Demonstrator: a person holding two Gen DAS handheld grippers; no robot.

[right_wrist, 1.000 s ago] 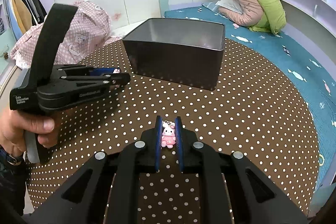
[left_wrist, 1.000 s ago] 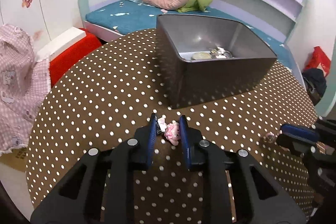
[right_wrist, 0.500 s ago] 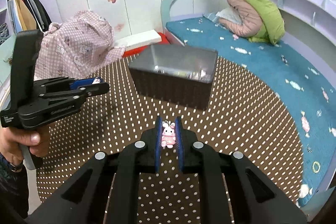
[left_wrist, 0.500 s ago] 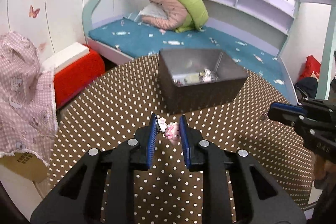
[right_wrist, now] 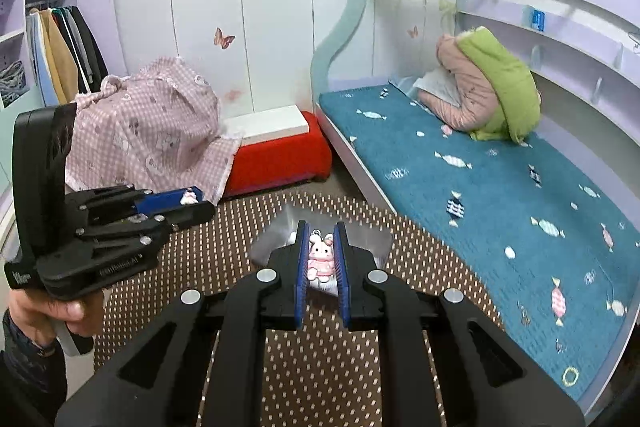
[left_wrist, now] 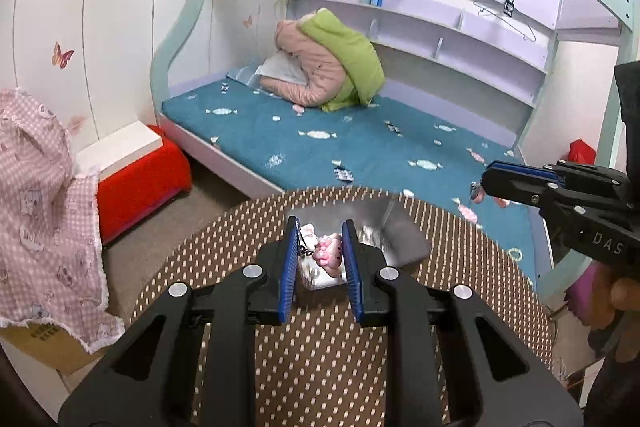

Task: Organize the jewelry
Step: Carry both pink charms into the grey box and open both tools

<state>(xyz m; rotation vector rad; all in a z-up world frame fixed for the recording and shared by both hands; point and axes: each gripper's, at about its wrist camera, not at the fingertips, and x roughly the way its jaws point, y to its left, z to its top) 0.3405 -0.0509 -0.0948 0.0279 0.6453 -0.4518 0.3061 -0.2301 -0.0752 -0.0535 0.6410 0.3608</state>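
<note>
Polka-dot table (left_wrist: 320, 367): L gripper (left_wrist: 320, 259) clamps pink charm (left_wrist: 330, 255) sideways; R gripper (right_wrist: 321, 259) clamps bunny charm (right_wrist: 320, 259) upright.

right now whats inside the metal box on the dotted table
Little shows. The metal box sits past both grippers, its shiny inner walls in view. The left gripper, its pink charm and the right gripper with its bunny charm cover the floor, so its contents can't be told.

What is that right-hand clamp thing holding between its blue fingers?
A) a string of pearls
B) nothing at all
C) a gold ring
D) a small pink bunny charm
D: in the right wrist view the right gripper is shut on a small pink bunny charm, pinched between the blue fingers above the metal box.
</note>
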